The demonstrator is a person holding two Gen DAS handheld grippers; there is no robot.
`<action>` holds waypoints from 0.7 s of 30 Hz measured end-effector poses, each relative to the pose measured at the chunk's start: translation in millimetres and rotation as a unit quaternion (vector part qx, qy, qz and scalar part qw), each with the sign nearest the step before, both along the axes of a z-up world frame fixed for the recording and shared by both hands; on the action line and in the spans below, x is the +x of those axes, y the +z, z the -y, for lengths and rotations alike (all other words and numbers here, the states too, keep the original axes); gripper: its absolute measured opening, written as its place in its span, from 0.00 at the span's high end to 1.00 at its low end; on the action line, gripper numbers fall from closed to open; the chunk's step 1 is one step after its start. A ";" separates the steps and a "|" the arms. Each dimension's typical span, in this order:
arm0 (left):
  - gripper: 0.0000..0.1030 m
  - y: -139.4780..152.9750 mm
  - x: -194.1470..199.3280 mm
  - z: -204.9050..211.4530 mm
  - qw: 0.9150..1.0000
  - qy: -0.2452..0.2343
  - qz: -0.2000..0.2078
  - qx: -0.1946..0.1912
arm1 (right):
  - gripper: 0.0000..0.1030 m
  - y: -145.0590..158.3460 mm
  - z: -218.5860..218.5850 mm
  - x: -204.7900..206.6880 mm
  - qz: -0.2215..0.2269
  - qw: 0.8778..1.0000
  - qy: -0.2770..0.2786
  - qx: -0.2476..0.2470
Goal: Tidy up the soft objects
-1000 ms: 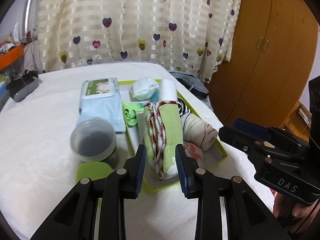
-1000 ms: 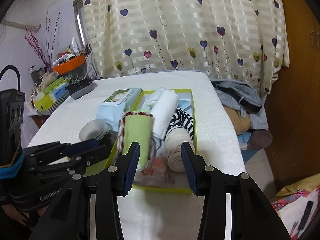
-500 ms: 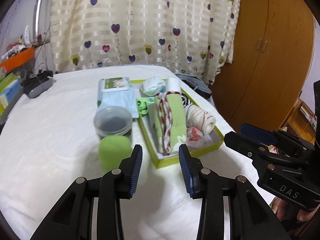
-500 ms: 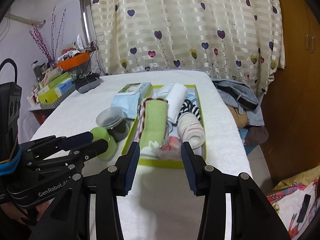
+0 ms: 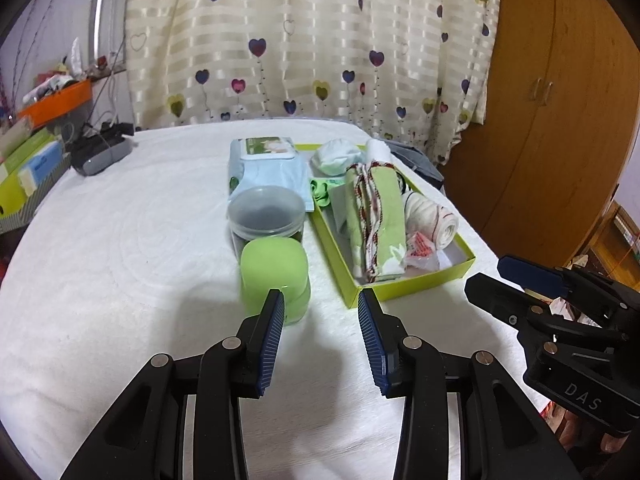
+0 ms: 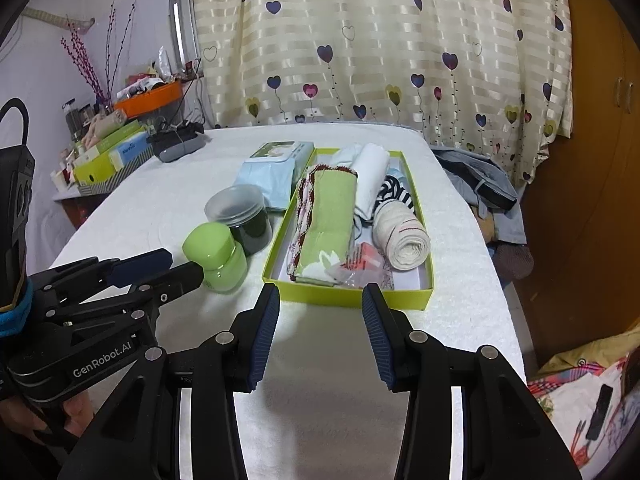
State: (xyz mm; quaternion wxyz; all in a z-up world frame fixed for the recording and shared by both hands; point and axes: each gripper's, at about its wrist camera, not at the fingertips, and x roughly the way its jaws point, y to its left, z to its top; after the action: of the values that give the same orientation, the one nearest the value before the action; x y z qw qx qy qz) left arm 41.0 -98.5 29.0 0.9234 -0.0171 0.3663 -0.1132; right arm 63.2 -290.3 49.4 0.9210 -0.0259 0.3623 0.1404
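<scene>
White bedding carried a lime box (image 6: 348, 294) mid-frame; its green towel (image 6: 330, 220) looked soft, best pinched mid-fold. Left gripper (image 5: 320, 338) and right gripper (image 6: 318, 330) gaped empty.

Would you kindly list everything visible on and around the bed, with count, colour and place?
box: 1, lime green, bed's right half
folded towel: 1, green with red-white trim, box's left side
rolled cloth: 1, cream, box's right side
striped cloth: 1, black-white, behind the roll
white cloth: 1, box's far end
plastic packet: 1, red-clear, box's near end
wipes pack: 1, pale blue, left of box
dark jar: 1, clear lid, before the wipes
green jar: 1, nearest
curtain: 1, cream, hearts
wardrobe: 1, brown, right
left tool: open
right tool: open
</scene>
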 end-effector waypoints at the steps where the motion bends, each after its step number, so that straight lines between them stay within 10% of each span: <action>1: 0.64 -0.3 0.8 0.2 1.000 0.000 -0.001 0.001 | 0.57 -0.7 -0.9 0.2 -0.001 1.000 0.000 -0.001; 21: 0.64 -5.7 5.9 6.5 1.000 0.004 0.003 0.029 | 0.57 -14.8 0.7 14.4 -0.018 1.000 0.008 -0.005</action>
State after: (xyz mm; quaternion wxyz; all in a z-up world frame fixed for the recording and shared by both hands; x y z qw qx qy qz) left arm 46.9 -105.1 23.4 0.9253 0.0086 0.3662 -0.0986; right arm 77.6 -291.0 34.6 0.9129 -0.0308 0.3797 0.1468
